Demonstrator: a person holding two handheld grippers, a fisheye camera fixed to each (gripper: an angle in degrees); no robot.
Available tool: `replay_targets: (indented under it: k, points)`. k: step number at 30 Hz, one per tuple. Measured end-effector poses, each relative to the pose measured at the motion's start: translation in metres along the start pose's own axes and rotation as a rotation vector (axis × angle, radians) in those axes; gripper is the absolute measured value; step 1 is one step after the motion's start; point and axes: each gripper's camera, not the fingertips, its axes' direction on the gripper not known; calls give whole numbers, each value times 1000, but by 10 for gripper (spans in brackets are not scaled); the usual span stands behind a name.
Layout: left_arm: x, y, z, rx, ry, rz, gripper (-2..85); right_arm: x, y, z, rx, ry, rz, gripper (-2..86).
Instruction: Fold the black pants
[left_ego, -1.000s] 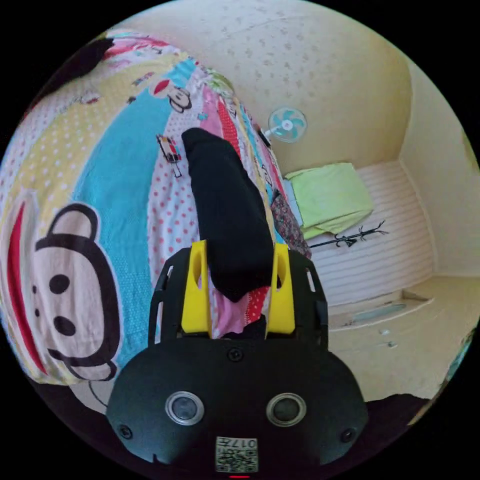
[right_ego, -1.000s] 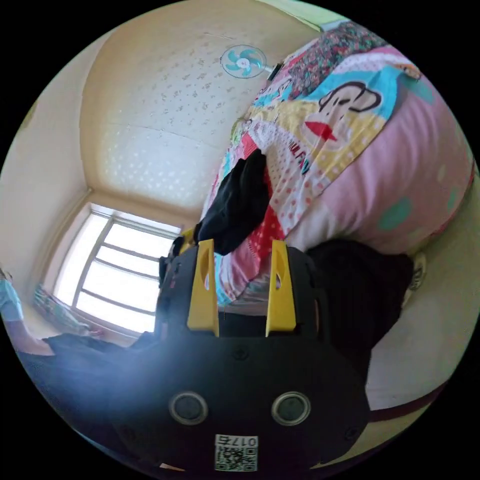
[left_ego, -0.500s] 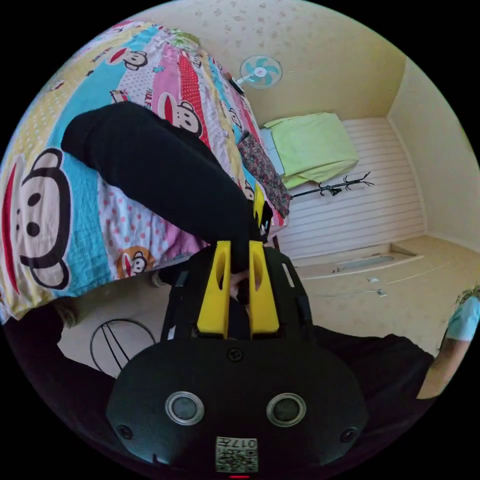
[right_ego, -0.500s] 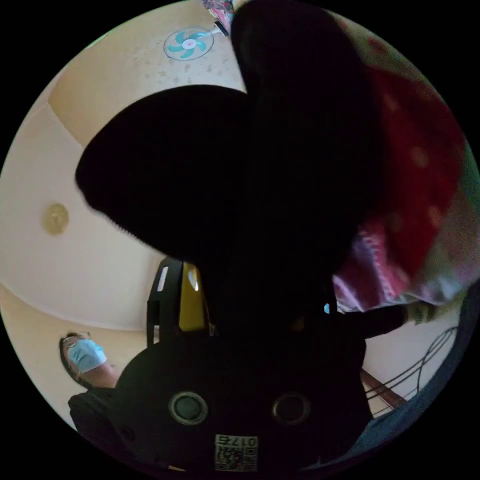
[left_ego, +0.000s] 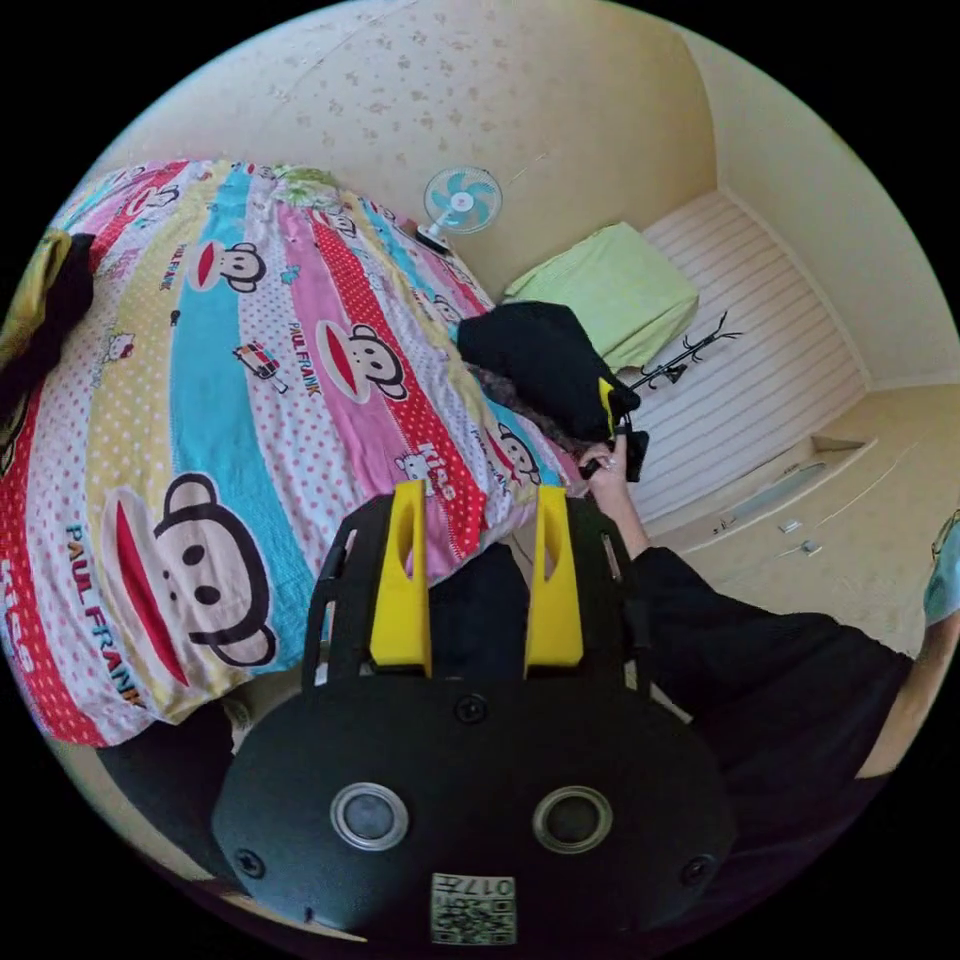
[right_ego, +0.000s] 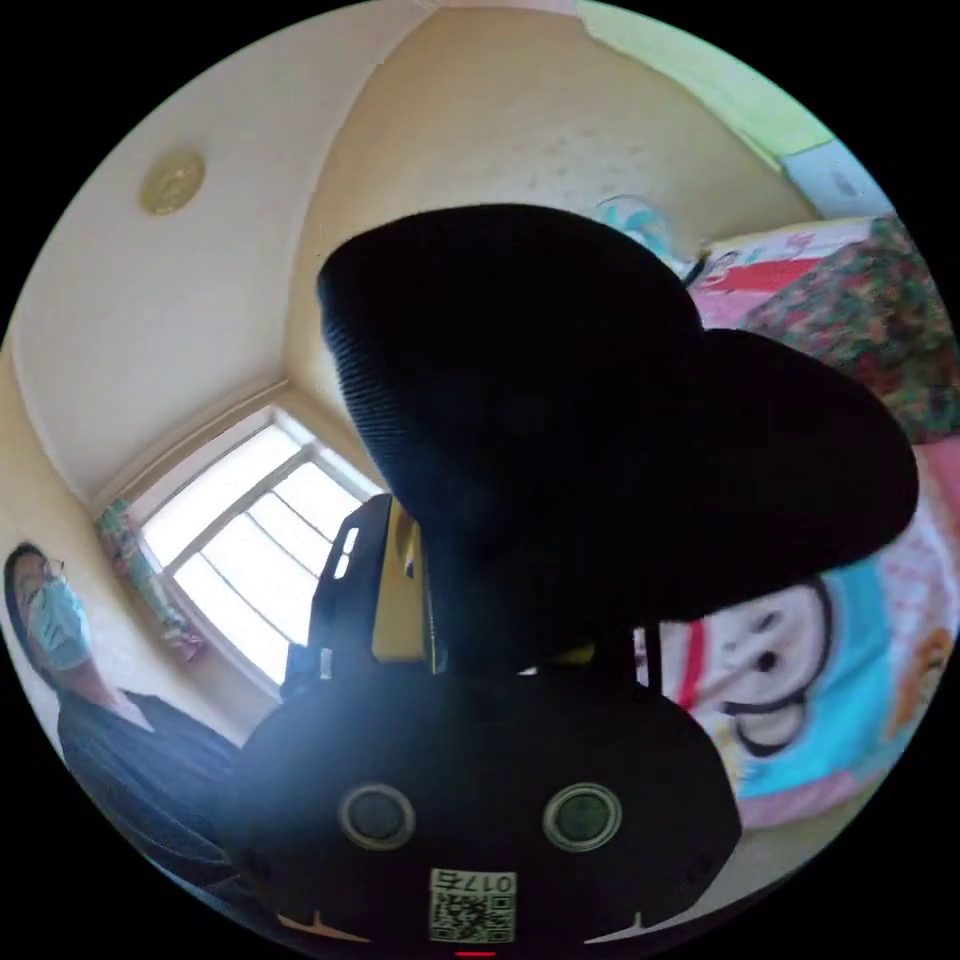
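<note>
Up off the bed, the black pants (right_ego: 600, 420) hang in a folded bundle from the right gripper (right_ego: 500, 640), whose yellow jaws disappear into the cloth; they seem to pinch it, though the far jaw is covered. In the left gripper view the same bundle (left_ego: 545, 365) is held out past the bed's edge, near the green pillow (left_ego: 605, 290), with the person's hand (left_ego: 610, 480) under it. The left gripper (left_ego: 478, 580) has its jaws spread apart with nothing between them, poised over the near edge of the cartoon monkey bedsheet (left_ego: 250, 400). That sheet lies flat and broad, with free room across its striped middle. A dark garment (left_ego: 50, 310) sits at its far corner. A small fan (left_ego: 460, 200) stands by the wall.
</note>
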Motion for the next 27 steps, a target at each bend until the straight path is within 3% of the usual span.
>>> replay_targets:
  k: [4,7,11,13,17,22,24,27]
  points:
    - [-37,9,-9,21,-204,-71,180,60,41,-38,-91,578,270,202]
    - [-62,3,-14,39,-383,-87,212,32,86,10,-189,771,141,205]
    - [-88,-24,-10,69,-615,-96,236,-34,132,136,-294,700,-115,231]
    - [-100,-34,-1,69,-697,-115,243,-70,164,239,-393,628,-245,250]
    - [-124,-42,21,67,-800,-216,271,-96,212,376,-499,617,-275,276]
    - [-152,-23,44,81,-851,-336,272,-68,299,512,-581,866,-221,307]
    - [-158,-4,66,72,-907,-282,270,-67,330,537,-562,993,-344,308]
    - [-149,1,71,90,-953,-254,267,-58,340,549,-573,992,-318,308]
